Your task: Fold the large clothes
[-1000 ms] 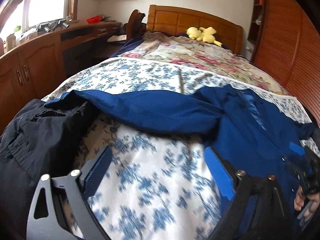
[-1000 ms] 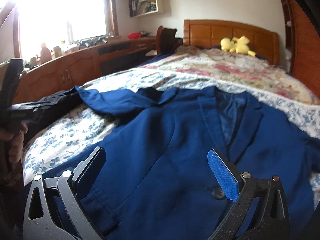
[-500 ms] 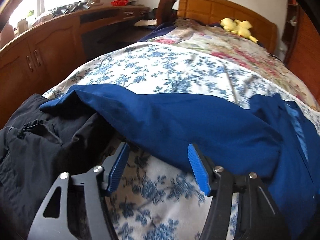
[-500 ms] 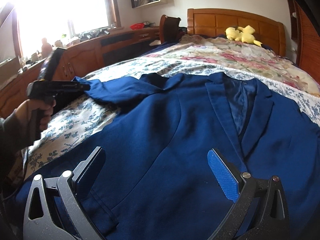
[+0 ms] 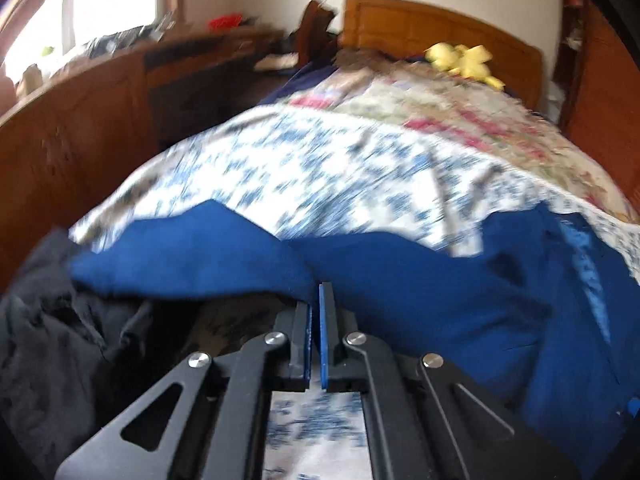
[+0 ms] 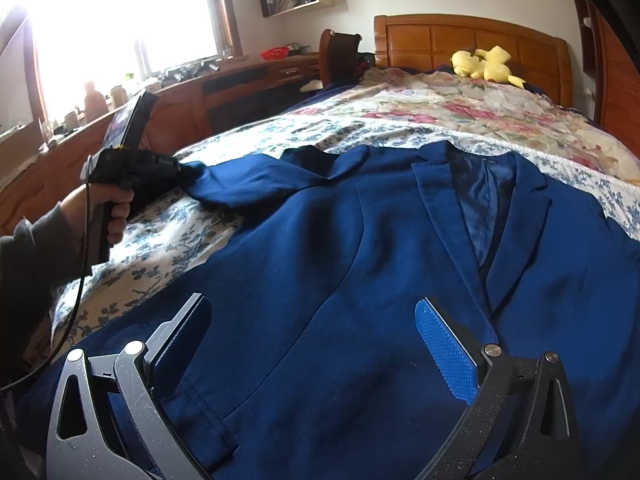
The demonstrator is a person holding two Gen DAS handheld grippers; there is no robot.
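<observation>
Left claw (image 5: 315,294) pinches blazer sleeve (image 5: 192,256) (blue).

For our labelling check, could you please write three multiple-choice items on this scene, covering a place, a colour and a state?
1. Where does the yellow plush toy lie?
A by the wooden headboard
B on the desk
C on the jacket

2. What colour is the suit jacket spread on the bed?
A grey
B navy blue
C red

3. How stands the right claw?
A shut on the collar
B shut, empty
C open over the jacket

Answers: 1 A, it rests at the bed's head; 2 B, blue cloth throughout; 3 C, pads stand wide apart.
</observation>
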